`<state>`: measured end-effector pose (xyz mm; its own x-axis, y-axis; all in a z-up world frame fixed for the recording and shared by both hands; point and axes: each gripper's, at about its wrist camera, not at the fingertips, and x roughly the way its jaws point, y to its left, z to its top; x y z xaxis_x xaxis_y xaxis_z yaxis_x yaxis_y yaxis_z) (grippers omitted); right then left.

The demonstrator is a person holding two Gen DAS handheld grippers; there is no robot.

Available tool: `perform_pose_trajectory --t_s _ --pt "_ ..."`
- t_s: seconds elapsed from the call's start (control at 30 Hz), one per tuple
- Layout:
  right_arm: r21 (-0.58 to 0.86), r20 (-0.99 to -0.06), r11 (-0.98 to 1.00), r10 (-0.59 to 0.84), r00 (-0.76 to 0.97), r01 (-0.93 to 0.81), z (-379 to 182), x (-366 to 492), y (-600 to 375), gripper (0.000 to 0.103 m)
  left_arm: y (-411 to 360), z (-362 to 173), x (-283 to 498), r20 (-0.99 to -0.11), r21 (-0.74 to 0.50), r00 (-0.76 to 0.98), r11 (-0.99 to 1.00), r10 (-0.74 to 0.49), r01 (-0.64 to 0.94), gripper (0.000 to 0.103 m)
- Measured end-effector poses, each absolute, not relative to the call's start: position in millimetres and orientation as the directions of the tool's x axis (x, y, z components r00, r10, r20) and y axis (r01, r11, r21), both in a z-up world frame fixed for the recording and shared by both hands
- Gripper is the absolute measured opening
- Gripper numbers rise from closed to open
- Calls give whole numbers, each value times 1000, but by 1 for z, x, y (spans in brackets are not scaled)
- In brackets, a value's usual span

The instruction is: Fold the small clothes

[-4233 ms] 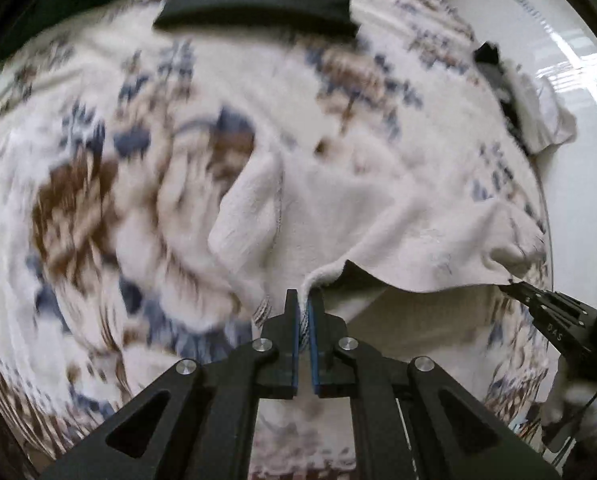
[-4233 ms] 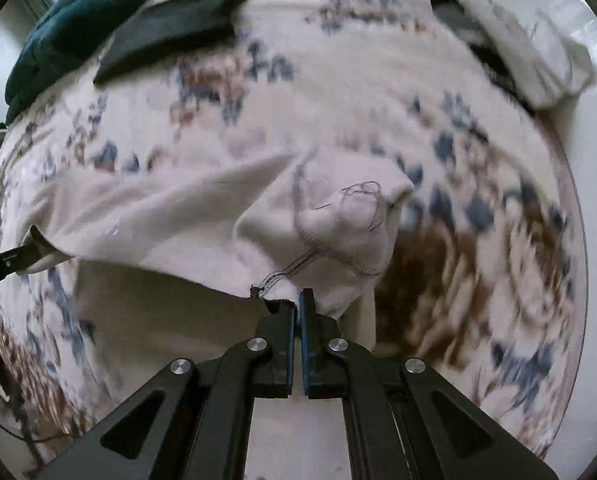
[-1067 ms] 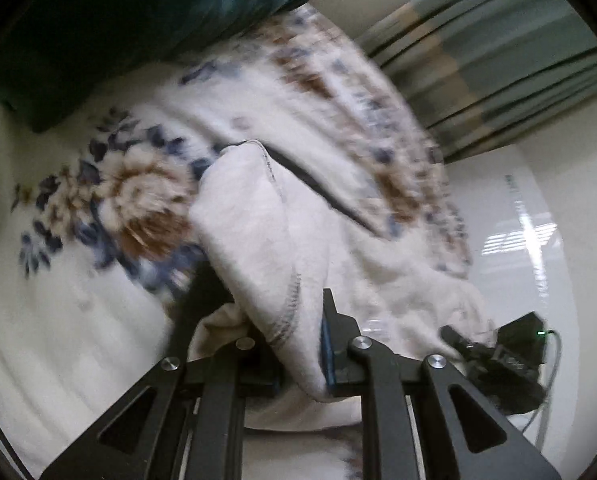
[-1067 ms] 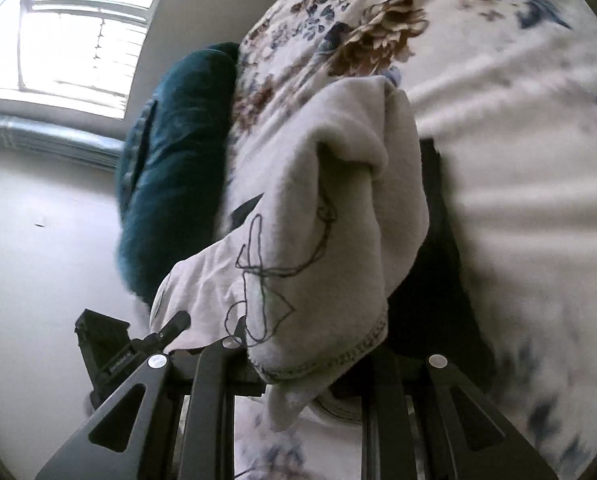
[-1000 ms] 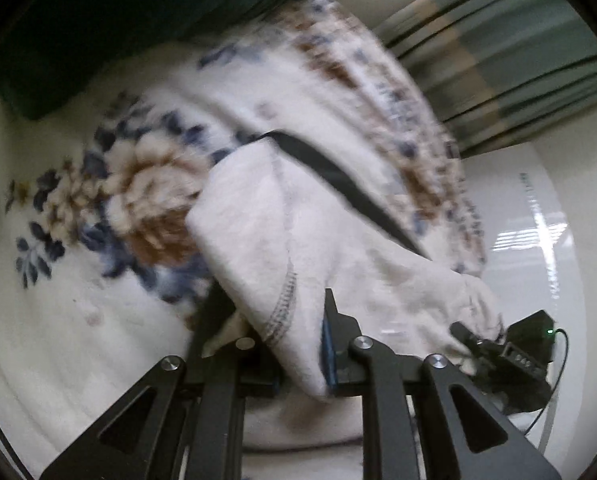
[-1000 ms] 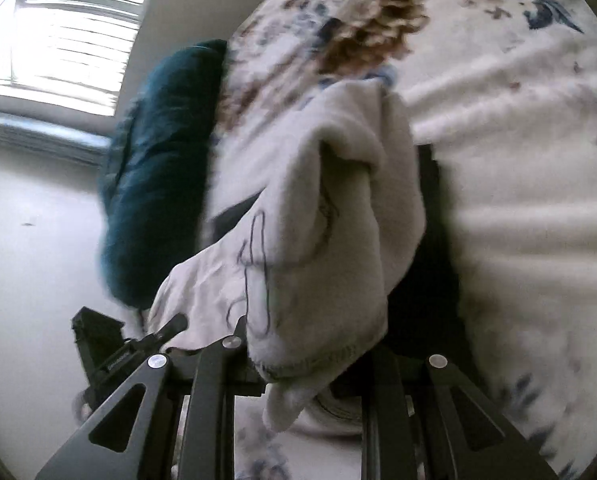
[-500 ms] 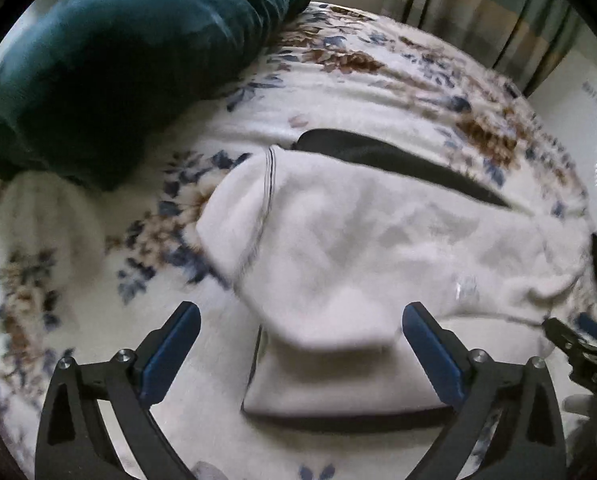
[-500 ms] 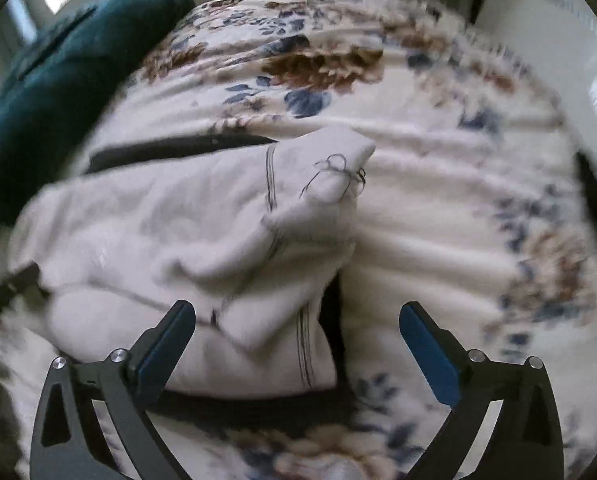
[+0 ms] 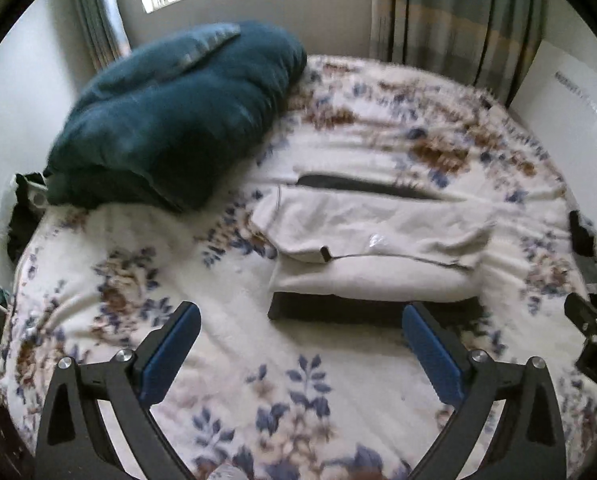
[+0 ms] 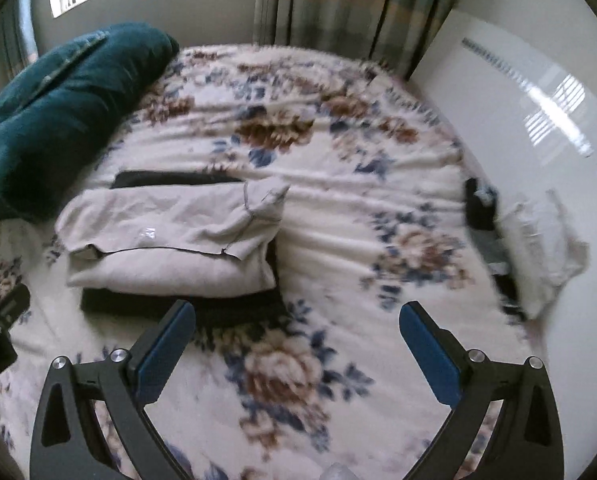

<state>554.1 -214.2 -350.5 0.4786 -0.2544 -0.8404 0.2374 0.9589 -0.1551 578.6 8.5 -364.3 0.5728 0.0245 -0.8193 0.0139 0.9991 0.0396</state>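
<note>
The cream garment [image 9: 374, 240] lies folded into a thick bundle on the bed [image 9: 258, 360], stacked on top of a dark folded piece [image 9: 338, 310] whose edge shows along the near side and again as a strip at the far side; that looks like a finished pile, which would explain why the cream one sits squarely over it rather than on bare blanket. The left gripper [image 9: 300, 354] hovers above the floral cover just short of the stack, jaws spread wide and empty, and the right gripper [image 10: 296, 350] hangs likewise, wide apart with nothing between its pads, the stack off to its left. Both held clear suggests this fold is judged done. A white heap [image 10: 546, 248] with something dark beside it waits at the bed's right edge, likely the next clothes. The teal pillow [image 9: 178, 116] sits well apart at the head
</note>
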Motion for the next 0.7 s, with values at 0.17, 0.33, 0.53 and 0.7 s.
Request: perform_pose_trajectory --t_s 0.17,0.33,0.53,0.7 --pt "-169 -802 956 -275 530 241 -265 492 -204 103 7 -280 520 -768 33 641 999 9 25 103" --pt "-154 -758 958 -271 593 240 -178 432 -196 103 10 -215 465 -725 38 689 999 19 13 103" --pt "-154 -692 957 -283 664 247 -90 364 -189 103 14 -147 406 -694 7 720 1000 -5 13 103" --pt "-155 -653 959 -279 704 237 -34 308 -181 103 9 -110 363 -670 -4 742 999 -31 38 103"
